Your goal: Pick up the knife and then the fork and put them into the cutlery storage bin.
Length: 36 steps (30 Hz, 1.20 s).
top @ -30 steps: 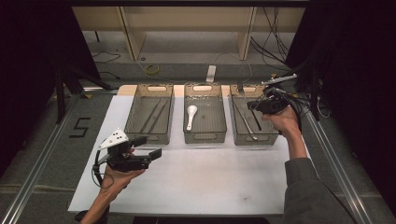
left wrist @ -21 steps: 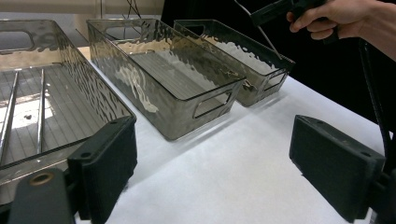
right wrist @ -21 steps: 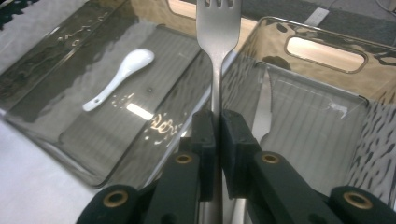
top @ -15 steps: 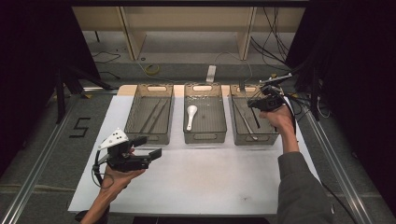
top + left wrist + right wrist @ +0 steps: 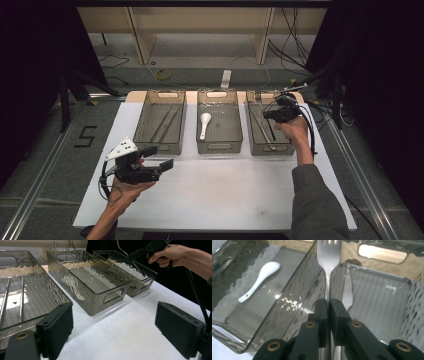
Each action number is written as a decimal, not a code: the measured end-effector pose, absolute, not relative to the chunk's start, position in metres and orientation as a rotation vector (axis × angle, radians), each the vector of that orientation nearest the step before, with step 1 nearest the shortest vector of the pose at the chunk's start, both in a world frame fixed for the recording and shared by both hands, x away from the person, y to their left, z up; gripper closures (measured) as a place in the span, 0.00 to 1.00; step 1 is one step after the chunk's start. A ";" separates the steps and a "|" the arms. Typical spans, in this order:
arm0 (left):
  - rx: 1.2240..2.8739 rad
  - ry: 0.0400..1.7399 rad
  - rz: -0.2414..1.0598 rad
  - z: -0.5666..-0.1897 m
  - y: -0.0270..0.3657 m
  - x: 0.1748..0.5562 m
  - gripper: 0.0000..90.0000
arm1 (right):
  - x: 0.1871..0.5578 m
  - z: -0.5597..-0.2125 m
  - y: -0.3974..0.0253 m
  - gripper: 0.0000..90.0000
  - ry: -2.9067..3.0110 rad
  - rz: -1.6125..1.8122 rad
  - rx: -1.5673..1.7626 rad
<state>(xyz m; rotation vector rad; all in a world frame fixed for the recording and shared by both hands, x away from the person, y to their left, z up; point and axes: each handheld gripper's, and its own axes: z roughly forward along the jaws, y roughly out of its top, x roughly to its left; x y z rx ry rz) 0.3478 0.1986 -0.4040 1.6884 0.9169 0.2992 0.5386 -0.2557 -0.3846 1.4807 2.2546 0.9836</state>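
Right hand-held gripper (image 5: 328, 312) clenched on the handle of a fork (image 5: 327, 255), jaws pressed flat on the thin stem, tines pointing away from it. Fork is held over the right bin (image 5: 270, 131), close to the wall it shares with the middle bin (image 5: 218, 127), where a white spoon (image 5: 259, 280) lies to the gripper's left. A knife (image 5: 348, 296) lies just below, right of the jaws. Left hand-held gripper (image 5: 113, 330) released, jaws wide apart, hanging over the white surface (image 5: 225, 195) well away

Risks, as judged:
- narrow grip on smooth metal; fork may pivot or slip
- tines may catch the bin wall on lowering
- release too far left drops it beside the spoon
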 end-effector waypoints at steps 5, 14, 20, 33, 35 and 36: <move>1.683 0.922 0.299 -0.404 0.199 0.348 0.16 | 0.537 -0.392 -0.255 0.94 2.244 0.974 1.512; 1.682 0.921 0.300 -0.404 0.199 0.347 0.16 | 0.537 -0.397 -0.250 0.94 2.234 0.965 1.544; 1.689 0.916 0.301 -0.404 0.199 0.347 0.16 | 0.536 -0.402 -0.249 0.94 2.224 0.976 1.576; 1.681 0.921 0.300 -0.404 0.199 0.348 0.16 | 0.535 -0.411 -0.248 0.94 2.203 0.964 1.686; 1.682 0.920 0.300 -0.404 0.199 0.348 0.16 | 0.536 -0.413 -0.248 0.92 2.218 0.970 1.708; 1.682 0.921 0.300 -0.404 0.199 0.348 0.16 | 0.537 -0.414 -0.248 0.87 2.224 0.965 1.706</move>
